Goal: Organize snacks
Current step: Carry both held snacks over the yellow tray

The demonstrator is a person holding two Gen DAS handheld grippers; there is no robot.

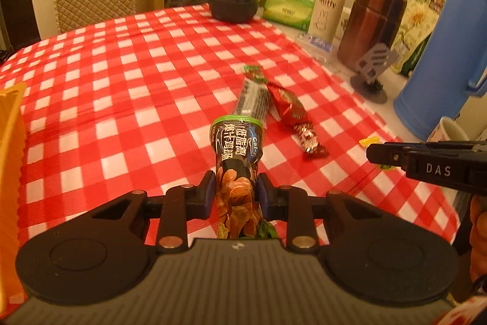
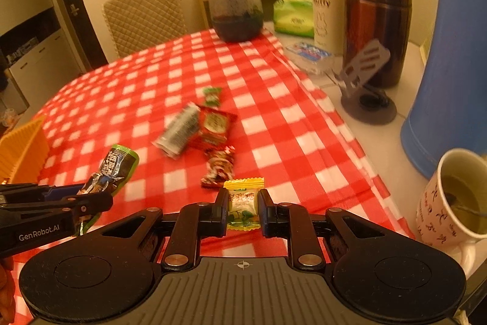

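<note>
My left gripper [image 1: 236, 188] is shut on a dark snack packet with a green end [image 1: 236, 160] and holds it above the red checked tablecloth [image 1: 121, 81]; the packet shows in the right wrist view [image 2: 112, 169] too. My right gripper [image 2: 243, 209] is shut on a yellow candy packet [image 2: 243, 203] just above the cloth. On the cloth lie a silver packet [image 2: 179, 130], a red packet [image 2: 214, 124], a small green candy [image 2: 212, 95] and a red-and-white wrapped sweet [image 2: 219, 168].
An orange basket [image 2: 21, 151] stands at the left edge. At the right stand a blue thermos jug [image 2: 450, 66], a paper cup of tea [image 2: 456, 197], a grey phone stand [image 2: 365, 75], a dark flask [image 2: 377, 20], a white bottle [image 2: 327, 5]. A glass jar [image 2: 236, 8] is at the back.
</note>
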